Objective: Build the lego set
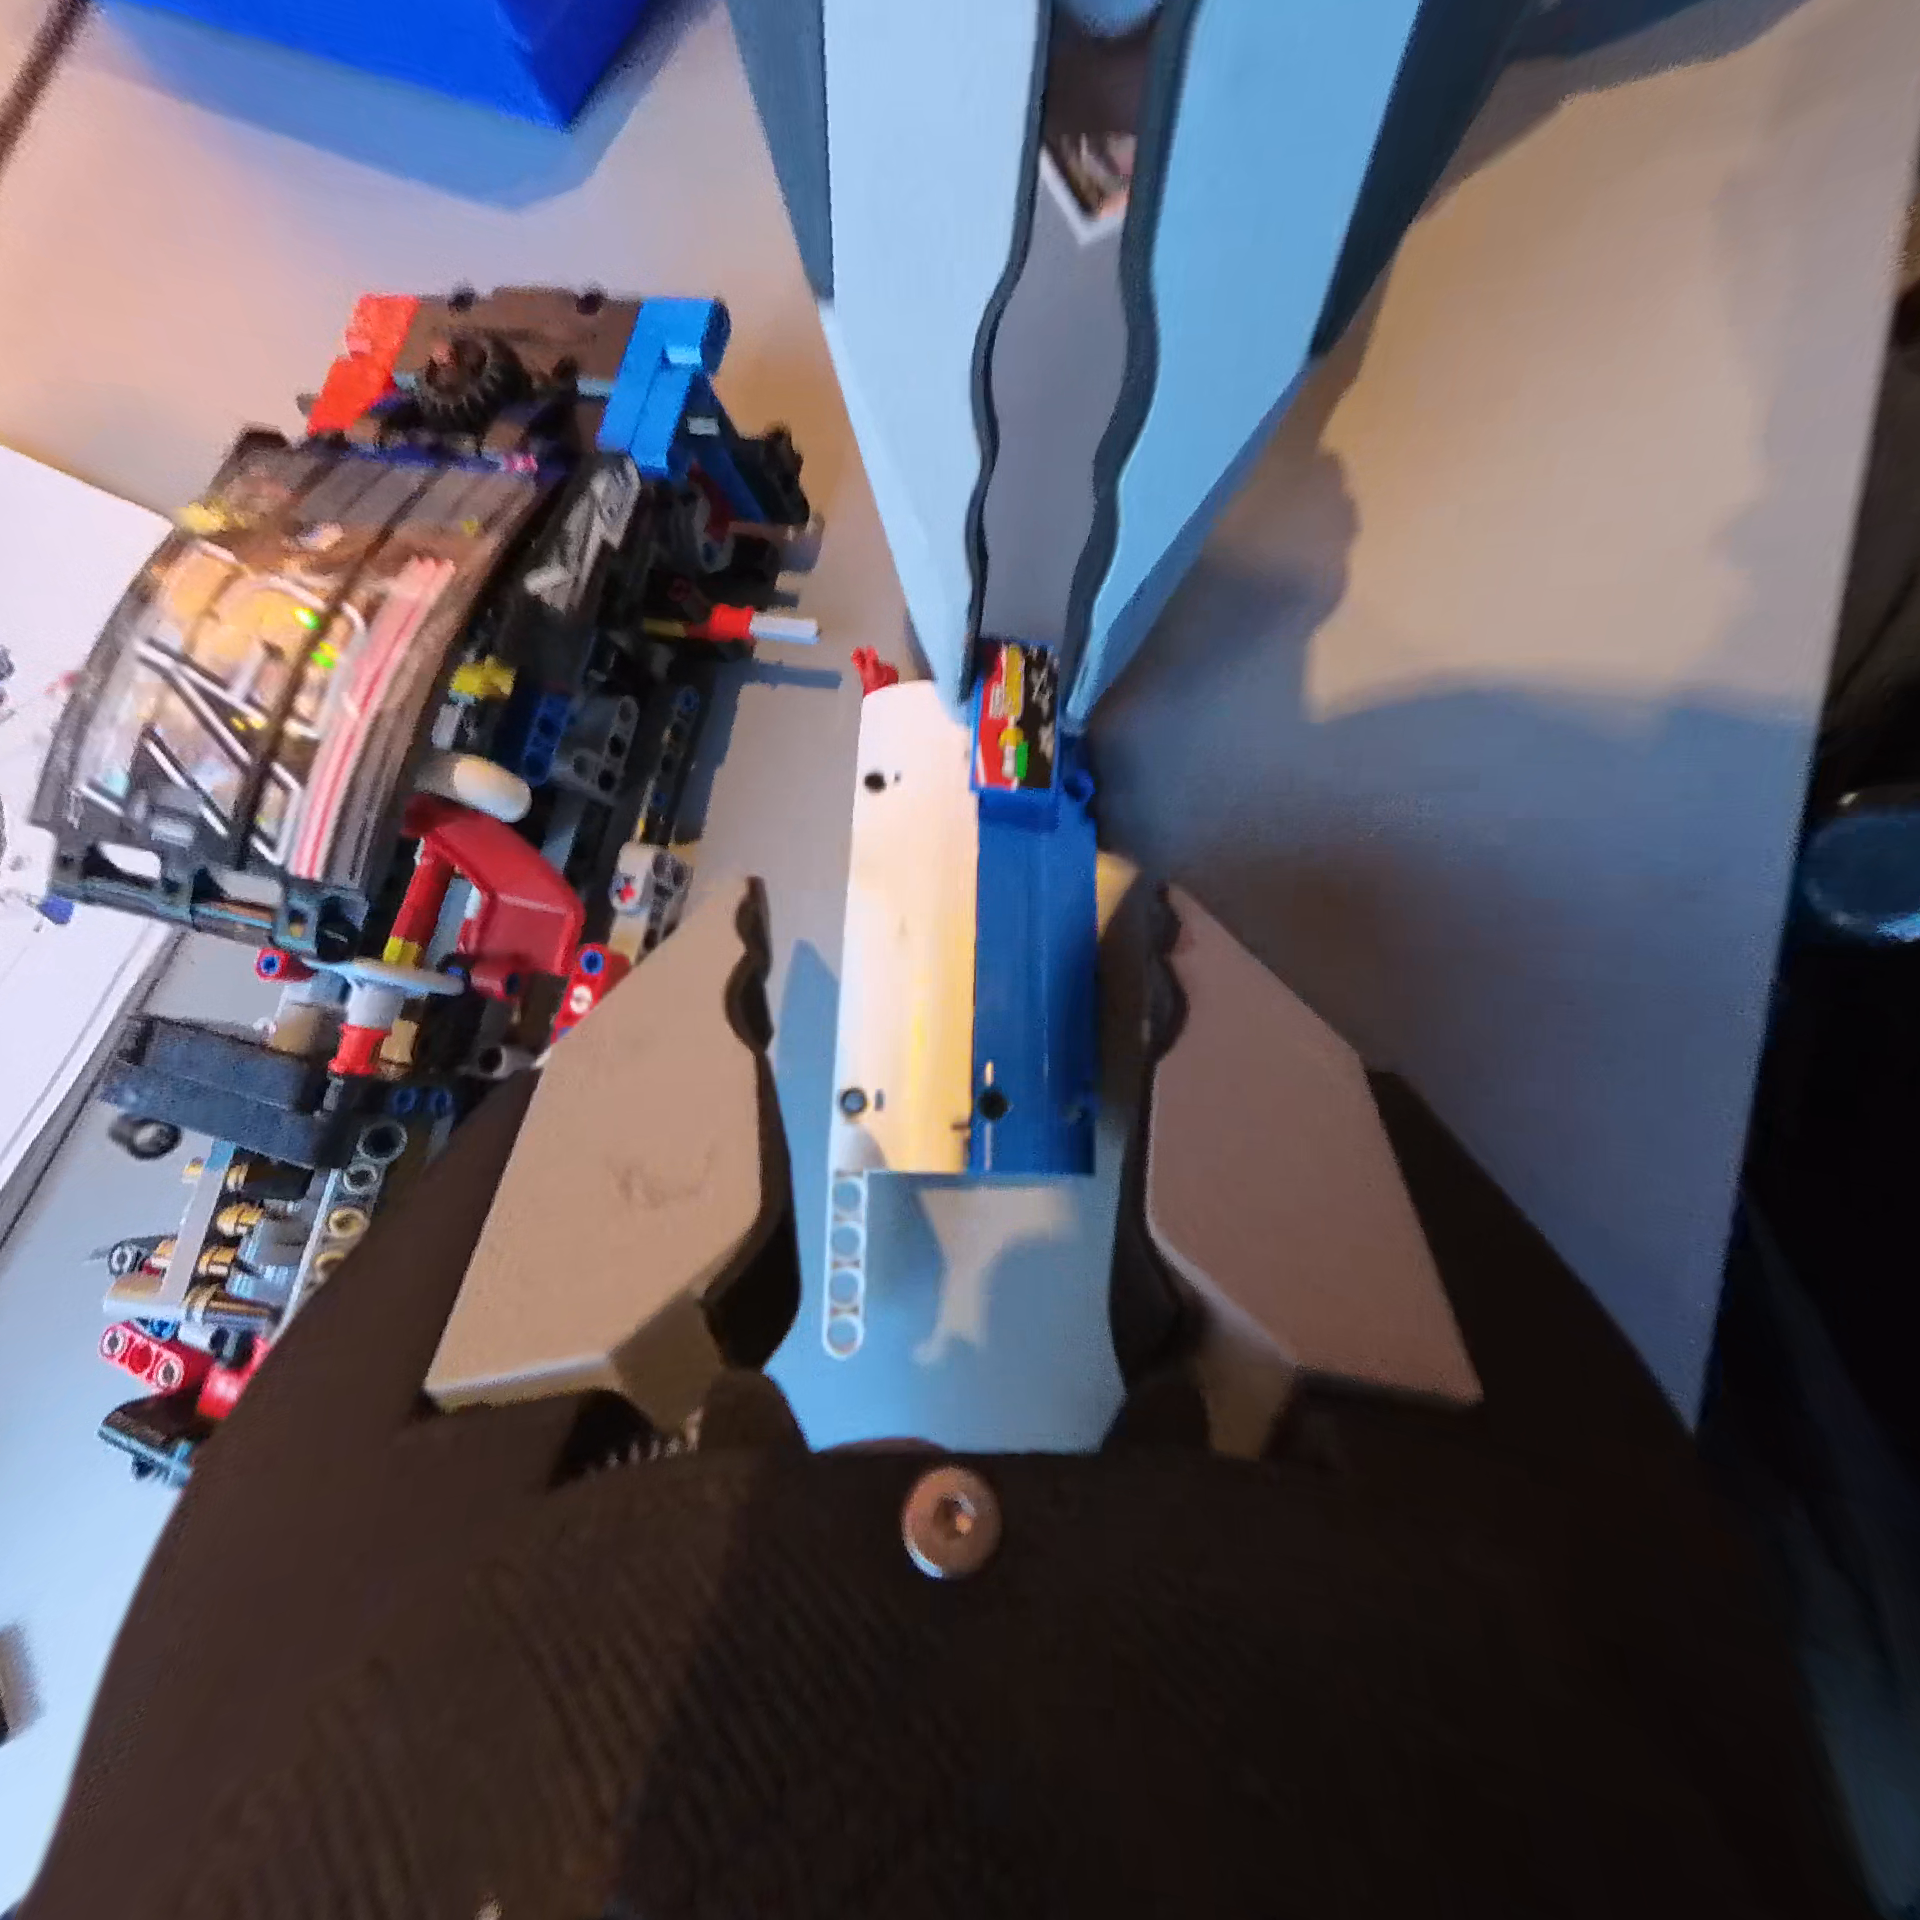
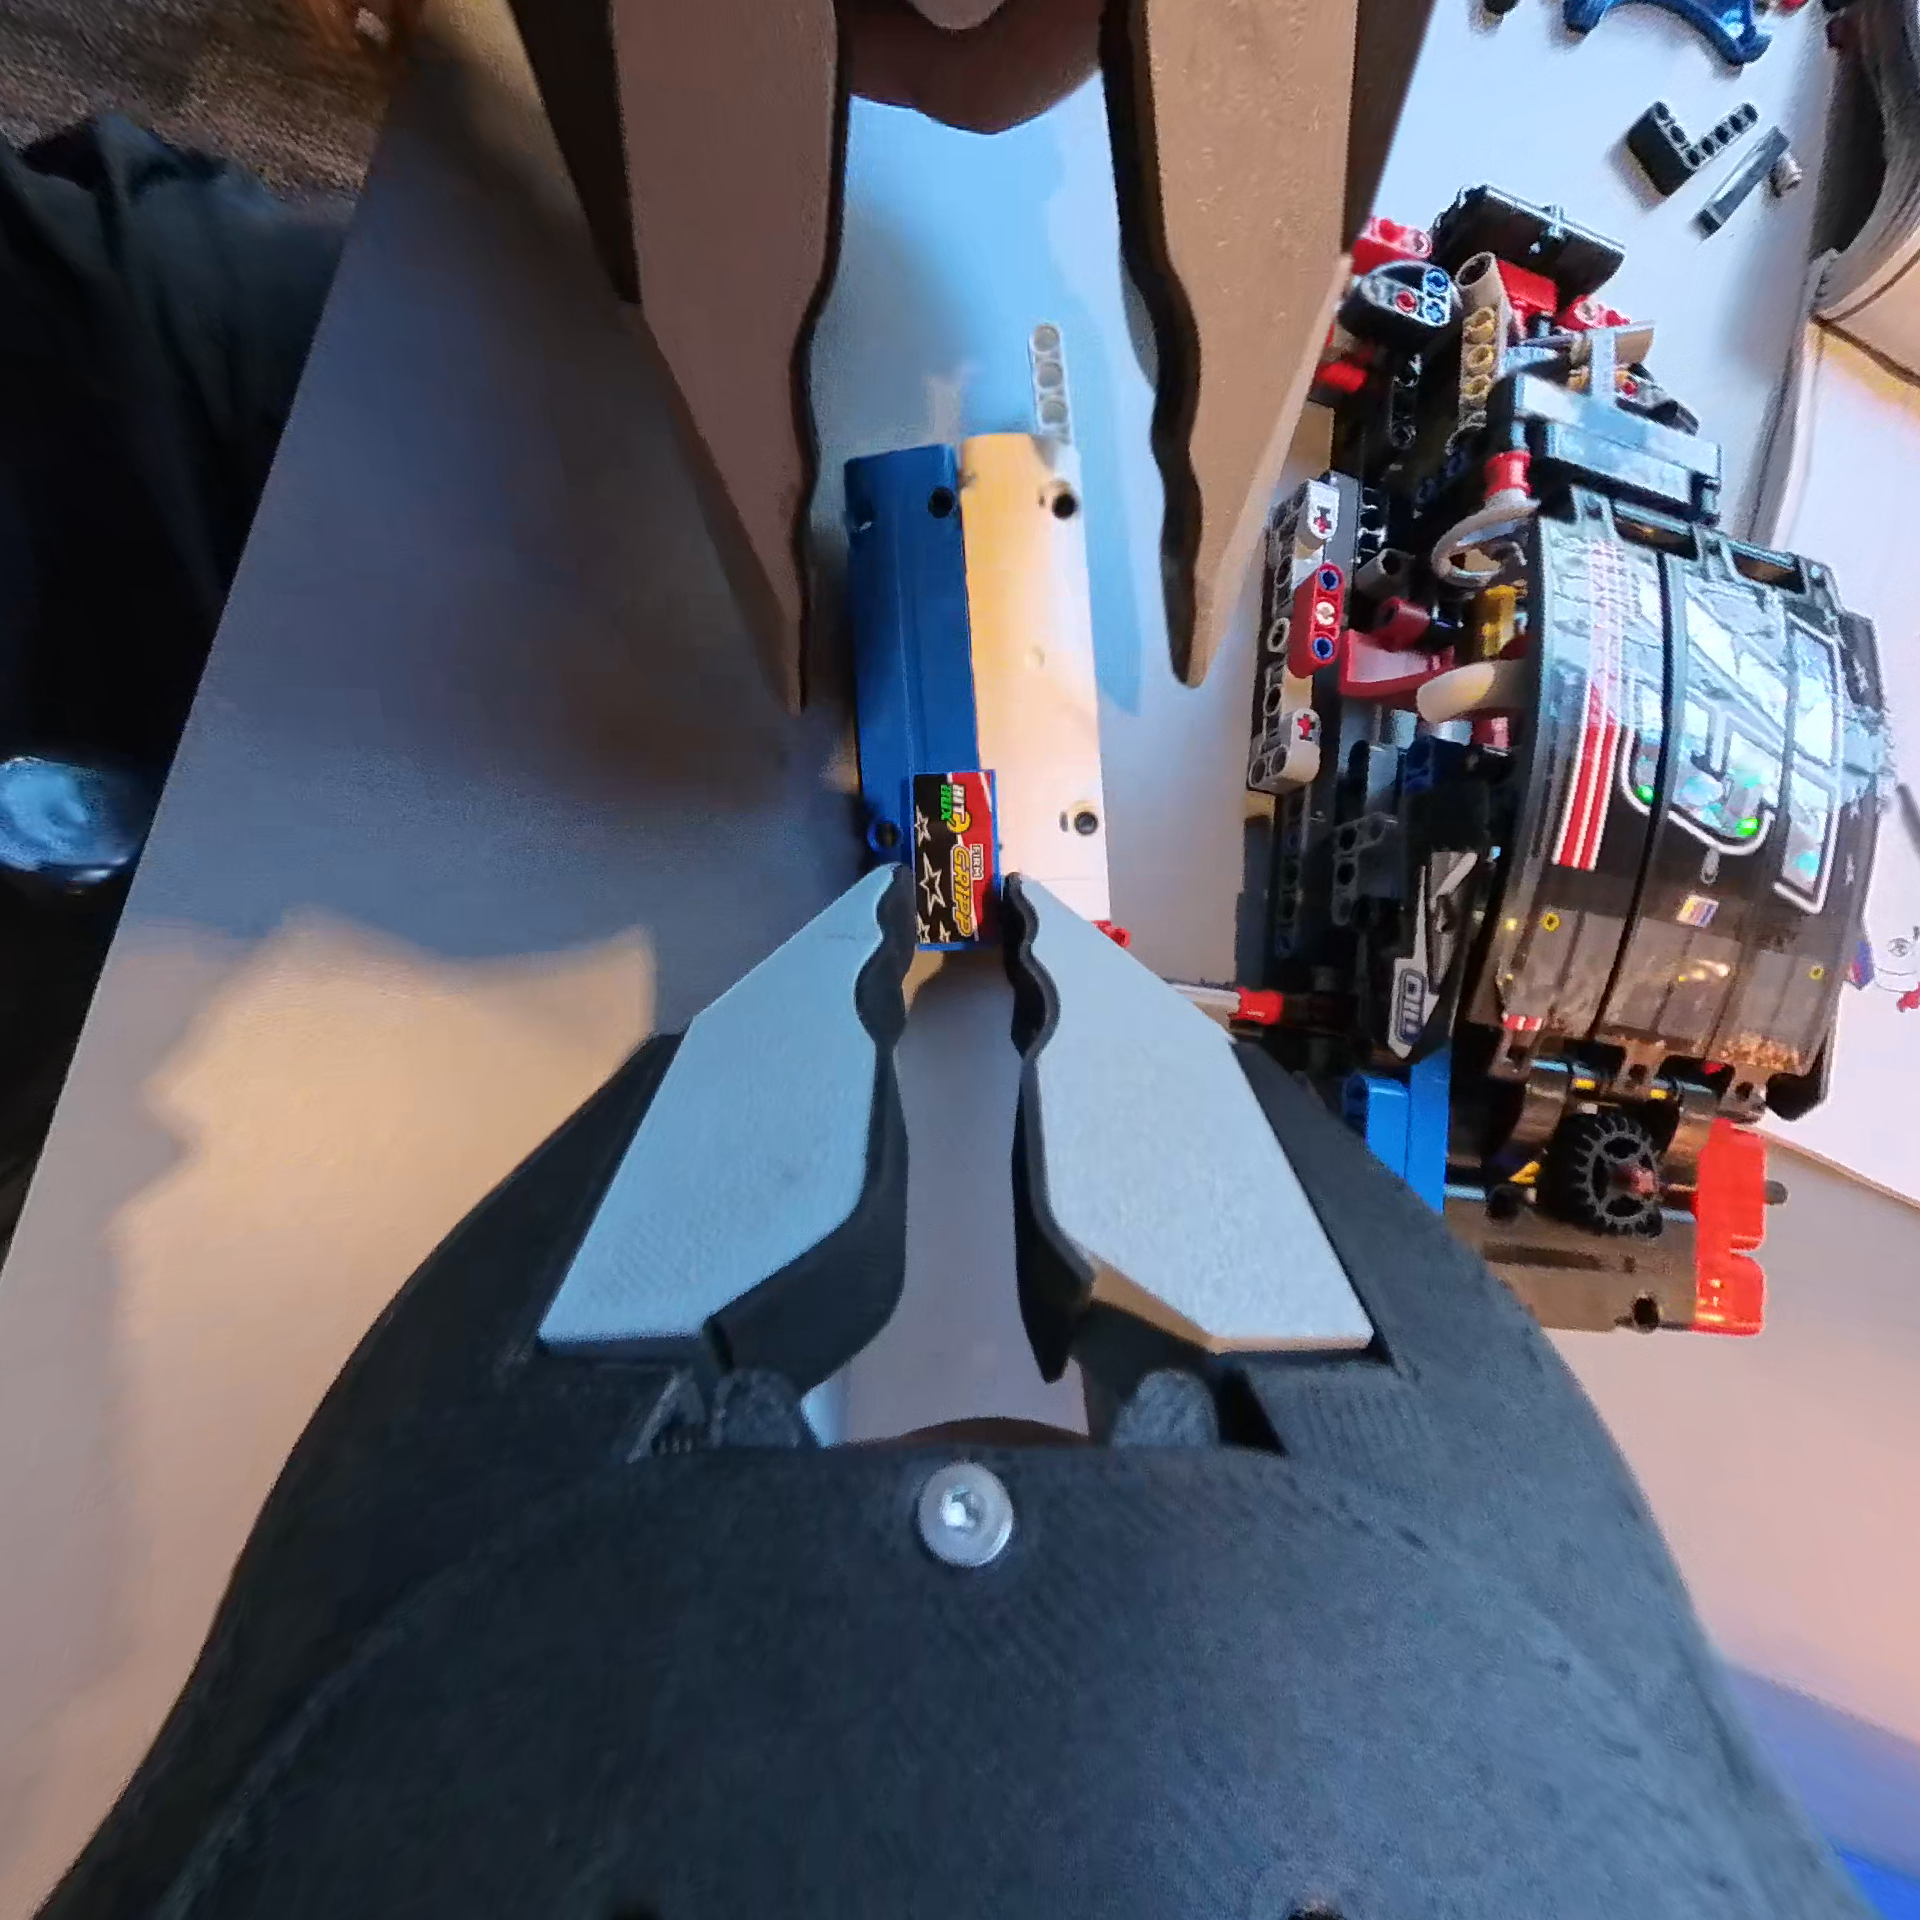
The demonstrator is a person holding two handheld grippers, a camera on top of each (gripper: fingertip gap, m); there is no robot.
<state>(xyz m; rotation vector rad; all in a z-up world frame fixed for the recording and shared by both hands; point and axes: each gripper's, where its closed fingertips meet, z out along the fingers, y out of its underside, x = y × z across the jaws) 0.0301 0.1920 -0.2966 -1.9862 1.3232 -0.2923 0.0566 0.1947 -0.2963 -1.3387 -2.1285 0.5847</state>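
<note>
A long blue panel (image 1: 1039, 956) joined side by side with a white panel (image 1: 914, 935) lies on the table between my two grippers, which face each other. The blue panel carries a stickered tile (image 1: 1018, 727) at its far end. My left gripper (image 1: 956, 914) is open and straddles the near end of the panels. My right gripper (image 2: 954, 894) is shut on the stickered tile (image 2: 951, 862) of the blue panel (image 2: 904, 623). The white panel (image 2: 1039, 644) lies beside it. A partly built black Lego vehicle (image 1: 416, 779) stands to the left, and it shows in the right wrist view (image 2: 1558, 779).
A blue box (image 1: 416, 62) stands at the back left. A white booklet (image 1: 62, 727) lies beyond the vehicle. Loose black beams (image 2: 1704, 145) lie past the vehicle. A thin white holed beam (image 1: 847, 1268) sticks out from the white panel. The table edge (image 1: 1766, 935) runs along the right. Both grippers' tips are close together, under 4 cm apart.
</note>
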